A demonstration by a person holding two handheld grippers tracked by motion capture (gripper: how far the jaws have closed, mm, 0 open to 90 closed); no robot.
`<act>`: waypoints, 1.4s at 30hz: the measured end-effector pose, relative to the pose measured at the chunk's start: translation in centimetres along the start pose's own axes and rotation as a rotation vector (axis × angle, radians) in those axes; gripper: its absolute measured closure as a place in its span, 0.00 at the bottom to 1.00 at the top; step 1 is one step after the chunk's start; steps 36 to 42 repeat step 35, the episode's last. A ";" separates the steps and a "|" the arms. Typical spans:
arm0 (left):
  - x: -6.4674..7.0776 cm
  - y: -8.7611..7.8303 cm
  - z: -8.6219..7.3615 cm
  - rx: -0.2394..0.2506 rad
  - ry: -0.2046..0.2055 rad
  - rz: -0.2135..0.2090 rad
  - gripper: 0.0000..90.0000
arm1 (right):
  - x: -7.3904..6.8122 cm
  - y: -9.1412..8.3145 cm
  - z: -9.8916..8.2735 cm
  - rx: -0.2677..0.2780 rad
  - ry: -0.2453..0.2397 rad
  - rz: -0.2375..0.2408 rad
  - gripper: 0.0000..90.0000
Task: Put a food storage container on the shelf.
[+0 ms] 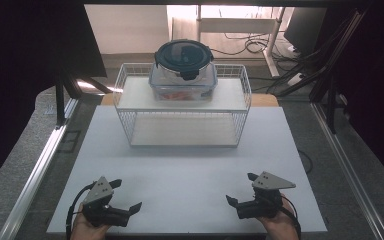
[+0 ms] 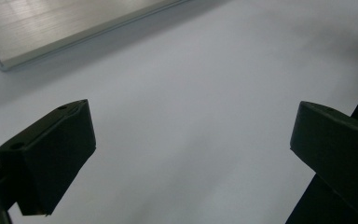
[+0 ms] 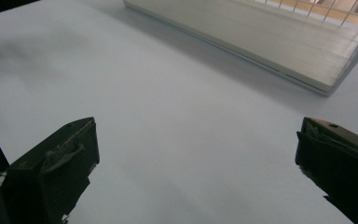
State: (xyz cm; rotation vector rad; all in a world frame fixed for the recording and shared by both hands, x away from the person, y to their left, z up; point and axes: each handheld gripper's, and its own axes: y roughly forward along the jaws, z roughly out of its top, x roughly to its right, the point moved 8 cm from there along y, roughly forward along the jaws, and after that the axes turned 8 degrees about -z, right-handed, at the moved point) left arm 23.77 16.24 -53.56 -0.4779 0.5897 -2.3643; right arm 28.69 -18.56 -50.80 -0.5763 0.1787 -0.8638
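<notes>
**Both grippers wide, low at near edge; containers stacked on rack at far side**

L gripper [image 1: 128,195] sits at near-left corner of the white table [image 1: 190,170], held in a hand [image 1: 87,229], jaws spread wide w/ nothing between them. In the left gripper view its jaws frame bare white surface, and a pale board edge [image 2: 70,28] shows at top left.

R gripper [image 1: 242,189] mirrors it at near-right, in the other hand [image 1: 280,227], jaws likewise spread, nothing held. Both grippers angle inward and forward. Right gripper view: bare table between the jaws, rack's lower shelf board [image 3: 270,42] and some wire at top right.

Further out, well apart from both: white wire rack [image 1: 182,102] at far-centre of table, long axis running left–right across it. On its top shelf, centred toward the back, a clear rectangular container [image 1: 182,86] w/ something orange inside, long side also left–right. Stacked on that, upright: a round container w/ dark lid [image 1: 183,55], one lid clip facing the person.
</notes>
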 end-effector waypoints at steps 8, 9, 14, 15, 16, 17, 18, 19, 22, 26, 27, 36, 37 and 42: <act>-0.5 -0.4 -2.1 -0.030 -0.011 0.038 0.00 | 0.3 0.2 -2.0 -0.034 0.003 -0.004 0.00; -0.5 -0.4 -2.1 -0.030 -0.011 0.038 0.00 | 0.3 0.2 -2.0 -0.034 0.003 -0.004 0.00; -0.6 -0.3 -3.0 -0.043 -0.008 0.055 0.00 | 0.3 0.5 -3.3 -0.065 -0.007 -0.010 0.00; -0.7 -0.3 -3.2 -0.048 -0.004 0.061 0.00 | 0.3 0.5 -3.3 -0.065 -0.007 -0.010 0.00; -0.7 -0.2 -3.3 -0.052 -0.006 0.064 0.00 | 0.3 0.7 -3.8 -0.079 -0.015 -0.018 0.00; -0.8 -0.1 -3.5 -0.056 -0.003 0.069 0.00 | 0.3 0.7 -3.8 -0.079 -0.015 -0.018 0.00; -1.0 0.2 -3.9 -0.072 -0.004 0.071 0.00 | 0.4 0.9 -4.2 -0.093 -0.021 -0.020 0.00; -1.0 0.2 -3.9 -0.072 -0.004 0.071 0.00 | 0.4 0.9 -4.2 -0.093 -0.021 -0.020 0.00; -1.3 0.4 -4.4 -0.096 -0.004 0.079 0.00 | 0.4 1.3 -4.8 -0.113 -0.033 -0.023 0.00; -1.7 0.8 -4.9 -0.125 -0.025 0.083 0.00 | 0.1 2.1 -6.0 -0.181 -0.055 -0.007 0.00; -1.7 0.8 -4.9 -0.125 -0.025 0.083 0.00 | 0.1 2.1 -6.0 -0.181 -0.055 -0.007 0.00; -1.8 1.1 -5.1 -0.148 -0.021 0.089 0.00 | -0.1 2.7 -6.8 -0.238 -0.088 -0.017 0.00; -1.8 1.1 -5.1 -0.148 -0.021 0.089 0.00 | -0.1 2.7 -6.8 -0.238 -0.088 -0.017 0.00; -1.8 1.1 -5.1 -0.148 -0.021 0.089 0.00 | -0.1 2.7 -6.8 -0.238 -0.088 -0.017 0.00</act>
